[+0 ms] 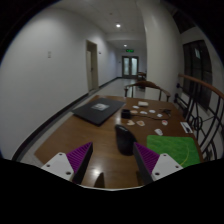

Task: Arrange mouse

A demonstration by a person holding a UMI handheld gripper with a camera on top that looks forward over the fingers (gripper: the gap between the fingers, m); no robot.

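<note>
A dark mouse (124,138) rests on the wooden table (70,135), just ahead of my fingers and nearer the right one. My gripper (113,152) is open and low over the table, with its purple pads facing each other and nothing held between them. The mouse's near end sits close to the right fingertip (141,152); I cannot tell whether they touch. A green mat (180,150) lies on the table to the right of the mouse, beyond the right finger.
A dark flat pad (100,111) lies further along the table on the left. Several small white items (152,108) are scattered at the far end. Chair backs (200,95) line the right side. A corridor with doors (130,66) runs beyond.
</note>
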